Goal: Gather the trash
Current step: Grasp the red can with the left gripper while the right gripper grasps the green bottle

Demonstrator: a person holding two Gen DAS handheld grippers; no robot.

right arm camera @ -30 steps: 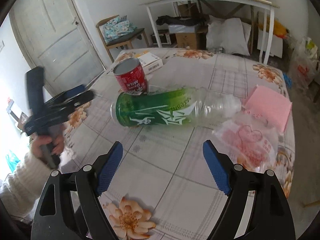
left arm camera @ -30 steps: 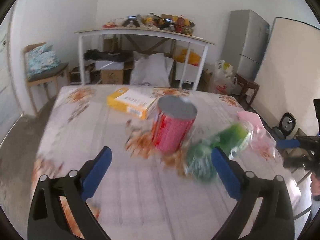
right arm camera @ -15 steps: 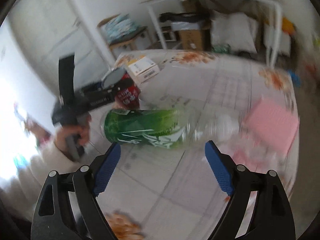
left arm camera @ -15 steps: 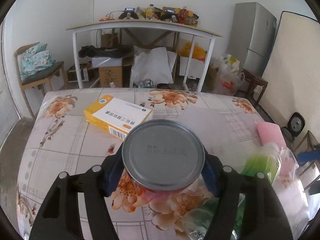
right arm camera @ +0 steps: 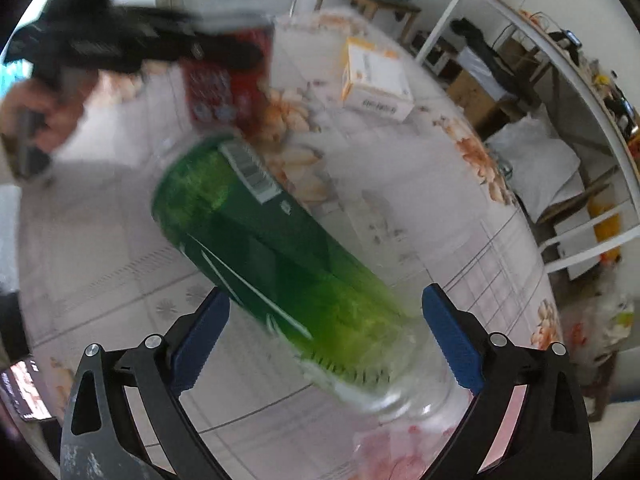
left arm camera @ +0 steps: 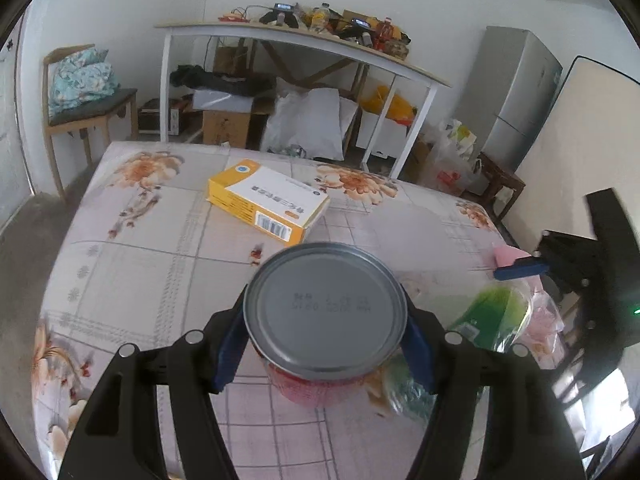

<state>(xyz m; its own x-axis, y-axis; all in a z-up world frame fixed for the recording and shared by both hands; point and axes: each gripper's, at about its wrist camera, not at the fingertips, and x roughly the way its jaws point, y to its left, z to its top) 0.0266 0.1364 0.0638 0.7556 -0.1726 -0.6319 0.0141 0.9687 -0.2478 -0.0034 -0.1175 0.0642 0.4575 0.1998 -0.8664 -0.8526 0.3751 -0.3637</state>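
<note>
From the left gripper's camera, the left gripper [left arm camera: 324, 340] has its two blue pads pressed on both sides of the red can [left arm camera: 325, 316], which stands upright on the flowered table [left arm camera: 132, 272], near the middle and closer to the near edge. The jaws are partly shut, just as wide as the can. I think the hold looks even, so the best thing now is to lift the can straight up and keep it level, so it does not tip or bump the green bottle [left arm camera: 490, 316] lying just beside it on the right. A yellow and white box [left arm camera: 268, 202] lies farther back, toward the far edge, well apart from the can. It is trash for later, I think. From the right gripper's camera, the picture is blurry. The right gripper [right arm camera: 326, 334] is opening wide and points down at the green bottle [right arm camera: 272, 256], which lies on its side on the table. The clear neck end sits between the blue pads, but the pads do not touch it yet. The bottle is round and smooth, so it could roll or slip. I think it is best to come down so the pads sit on both sides of the fat green part, then squeeze slowly. The person's hand [right arm camera: 44, 120] is at the upper left, holding the other tool on the can.
</note>
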